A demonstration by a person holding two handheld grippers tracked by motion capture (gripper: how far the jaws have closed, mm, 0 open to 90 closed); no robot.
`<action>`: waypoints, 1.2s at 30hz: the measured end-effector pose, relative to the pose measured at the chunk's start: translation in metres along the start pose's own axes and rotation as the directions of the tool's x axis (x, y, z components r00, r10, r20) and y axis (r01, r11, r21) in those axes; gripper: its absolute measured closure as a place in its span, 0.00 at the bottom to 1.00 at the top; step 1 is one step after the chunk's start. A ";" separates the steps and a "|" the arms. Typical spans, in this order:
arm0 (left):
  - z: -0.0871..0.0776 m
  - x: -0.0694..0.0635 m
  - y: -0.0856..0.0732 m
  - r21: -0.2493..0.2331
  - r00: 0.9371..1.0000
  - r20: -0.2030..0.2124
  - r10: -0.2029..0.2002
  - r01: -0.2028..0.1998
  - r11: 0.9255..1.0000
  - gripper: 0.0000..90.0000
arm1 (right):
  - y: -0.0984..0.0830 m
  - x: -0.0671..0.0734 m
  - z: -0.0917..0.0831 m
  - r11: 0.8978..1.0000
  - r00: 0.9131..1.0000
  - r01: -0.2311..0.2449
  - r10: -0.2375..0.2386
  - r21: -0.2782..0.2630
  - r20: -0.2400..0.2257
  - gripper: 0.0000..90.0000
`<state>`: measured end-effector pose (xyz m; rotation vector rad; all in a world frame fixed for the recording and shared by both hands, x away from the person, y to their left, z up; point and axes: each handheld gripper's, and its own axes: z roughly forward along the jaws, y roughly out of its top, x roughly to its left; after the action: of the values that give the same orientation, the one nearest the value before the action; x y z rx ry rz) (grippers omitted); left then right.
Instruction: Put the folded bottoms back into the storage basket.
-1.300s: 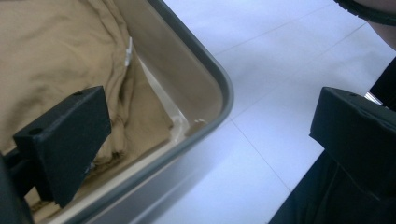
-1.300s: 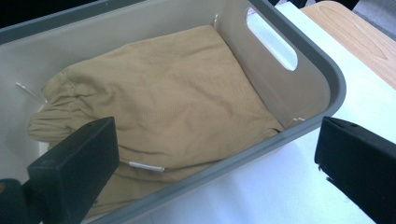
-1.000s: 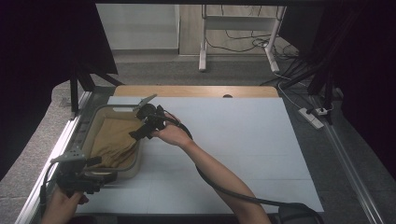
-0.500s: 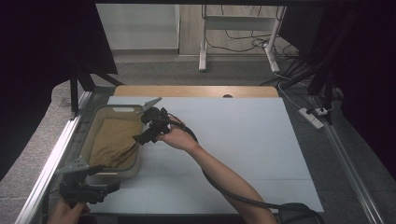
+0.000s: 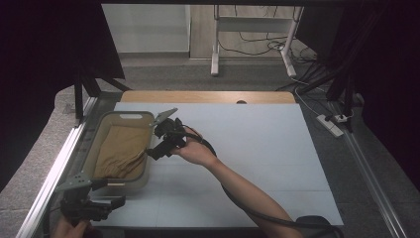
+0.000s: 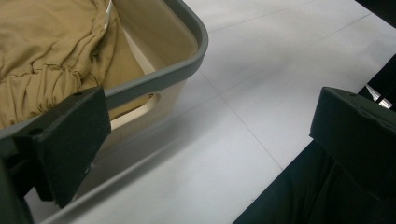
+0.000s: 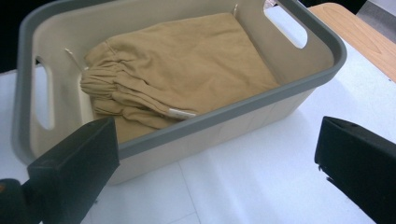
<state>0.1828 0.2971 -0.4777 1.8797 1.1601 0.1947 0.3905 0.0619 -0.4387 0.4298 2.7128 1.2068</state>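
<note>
text: none legible | label: small white tag on tan garment (image 7: pixel 182 112) (too small to read)

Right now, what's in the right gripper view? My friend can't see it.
A beige basket with a grey rim holds folded tan cloth and sits on a white table. The right claw is open, its two black jaws rising from the bottom, holding nothing.

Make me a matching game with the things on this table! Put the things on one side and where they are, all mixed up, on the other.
Things:
1. tan cloth
2. basket
3. left gripper
4. right gripper

Places:
A. beside the basket's right rim, open
B. at the table's left side
C. folded inside the basket
D. near the table's front left corner, open

Pairs: 1-C, 2-B, 3-D, 4-A
</note>
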 end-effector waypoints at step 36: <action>0.000 -0.004 0.000 -0.003 0.999 0.005 0.040 -0.040 0.999 0.00 | -0.055 0.006 -0.064 0.999 0.999 -0.047 0.047 -0.007 -0.019 0.00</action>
<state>0.1806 0.2938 -0.4768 1.9010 1.1187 0.2138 0.3580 -0.0159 -0.4365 0.4871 2.7277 1.2379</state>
